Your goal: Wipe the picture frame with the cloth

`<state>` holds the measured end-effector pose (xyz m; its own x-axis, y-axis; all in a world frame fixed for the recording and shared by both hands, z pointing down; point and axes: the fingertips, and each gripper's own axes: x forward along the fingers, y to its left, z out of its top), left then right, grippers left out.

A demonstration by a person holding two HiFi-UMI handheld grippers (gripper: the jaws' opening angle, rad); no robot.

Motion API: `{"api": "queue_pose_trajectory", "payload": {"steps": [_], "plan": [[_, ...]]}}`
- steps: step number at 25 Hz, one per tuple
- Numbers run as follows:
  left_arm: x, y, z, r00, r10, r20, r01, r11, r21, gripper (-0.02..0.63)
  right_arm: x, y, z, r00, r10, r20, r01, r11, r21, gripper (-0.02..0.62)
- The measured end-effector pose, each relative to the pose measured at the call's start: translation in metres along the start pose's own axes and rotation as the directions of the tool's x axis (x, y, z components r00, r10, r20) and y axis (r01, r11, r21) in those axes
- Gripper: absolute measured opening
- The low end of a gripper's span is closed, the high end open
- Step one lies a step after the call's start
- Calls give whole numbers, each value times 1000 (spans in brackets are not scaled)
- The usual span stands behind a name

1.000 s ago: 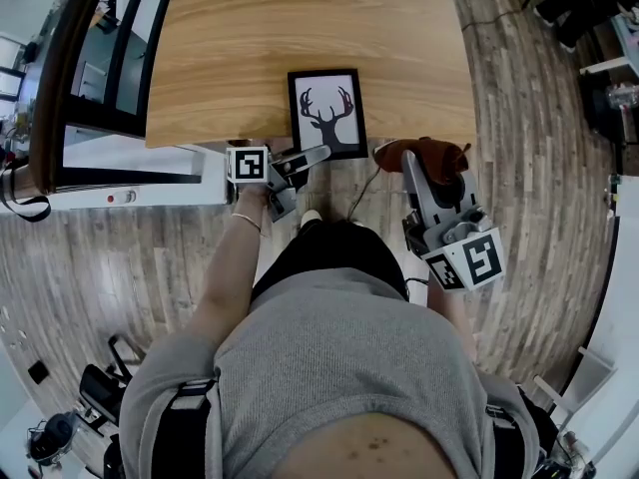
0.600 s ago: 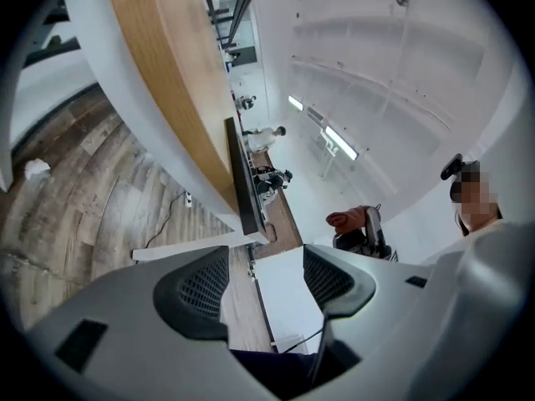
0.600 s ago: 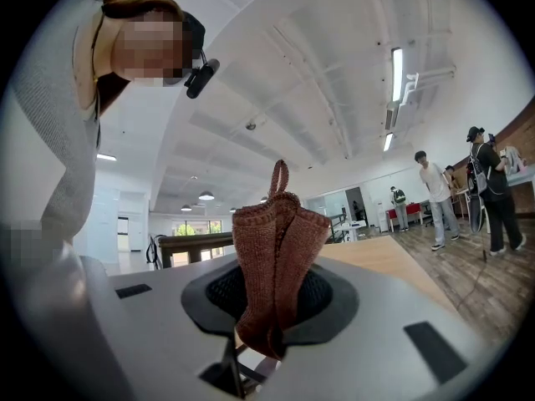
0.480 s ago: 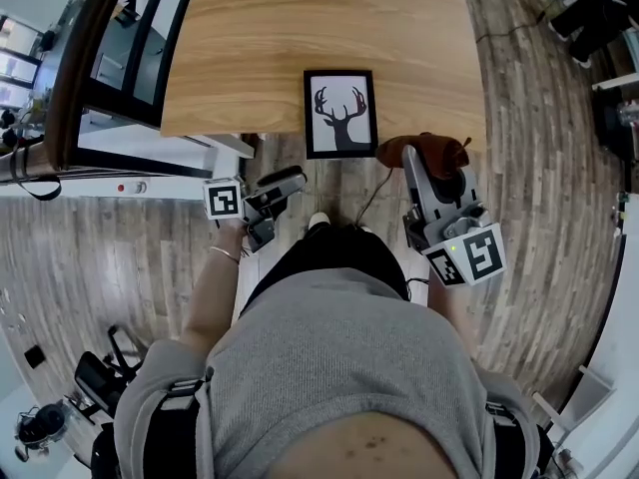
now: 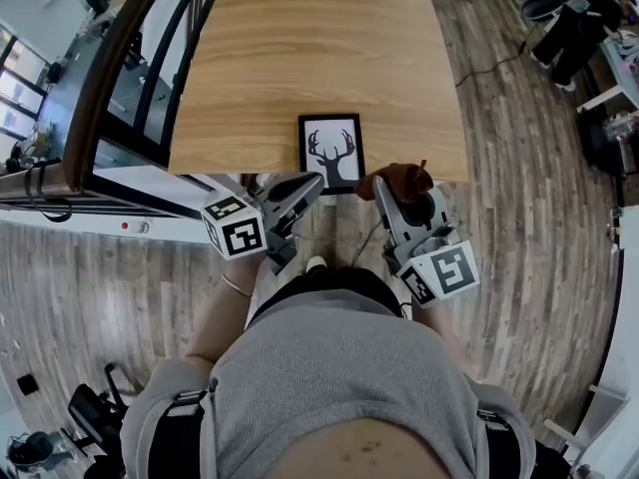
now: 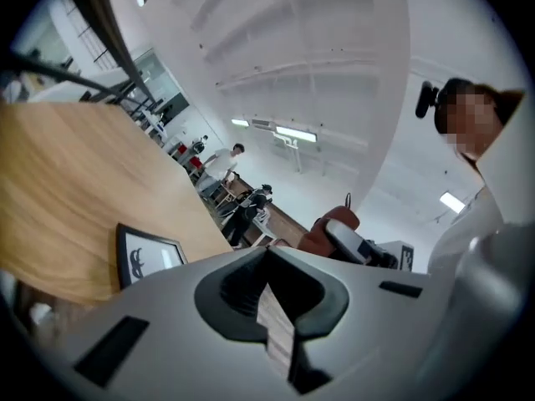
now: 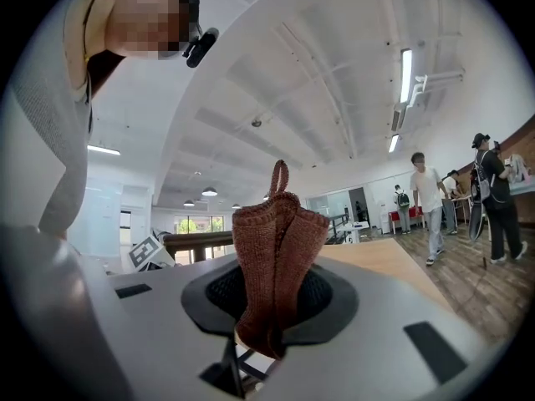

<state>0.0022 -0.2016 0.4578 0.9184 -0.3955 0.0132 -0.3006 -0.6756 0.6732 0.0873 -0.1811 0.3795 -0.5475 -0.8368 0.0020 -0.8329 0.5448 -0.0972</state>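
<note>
The black picture frame with a deer print lies flat at the near edge of the wooden table. My left gripper hovers just off the frame's near left corner; its jaws have just been closing and stand shut with nothing between them. My right gripper is shut on a bunched brown knitted cloth, held beside the frame's near right corner. The left gripper view shows the frame low on the left and the cloth beyond. In the right gripper view the cloth sticks up from the closed jaws.
A dark railing with glass panels runs along the table's left side. Wood-plank floor surrounds the table, with a cable on it at the right. Several people stand far back in the room.
The left gripper first dropped away from the frame's near edge, then rose again and rolled, and its jaws closed. The right gripper, with the cloth, has barely moved.
</note>
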Motion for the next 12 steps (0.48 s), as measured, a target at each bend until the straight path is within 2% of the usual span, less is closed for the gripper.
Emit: {"api": "queue_pose_trajectory", "payload": {"steps": [4, 9, 12], "plan": [[4, -11, 2, 984, 168, -55, -160, 980, 118, 9, -6, 10, 7, 1000, -9, 2, 9, 1000, 24, 97], [15, -18, 7, 984, 178, -30, -173, 979, 111, 9, -2, 13, 13, 999, -21, 27, 21, 1000, 17, 97], [13, -22, 6, 979, 204, -10, -200, 967, 157, 10, -6, 17, 13, 999, -30, 29, 30, 999, 15, 97]]}}
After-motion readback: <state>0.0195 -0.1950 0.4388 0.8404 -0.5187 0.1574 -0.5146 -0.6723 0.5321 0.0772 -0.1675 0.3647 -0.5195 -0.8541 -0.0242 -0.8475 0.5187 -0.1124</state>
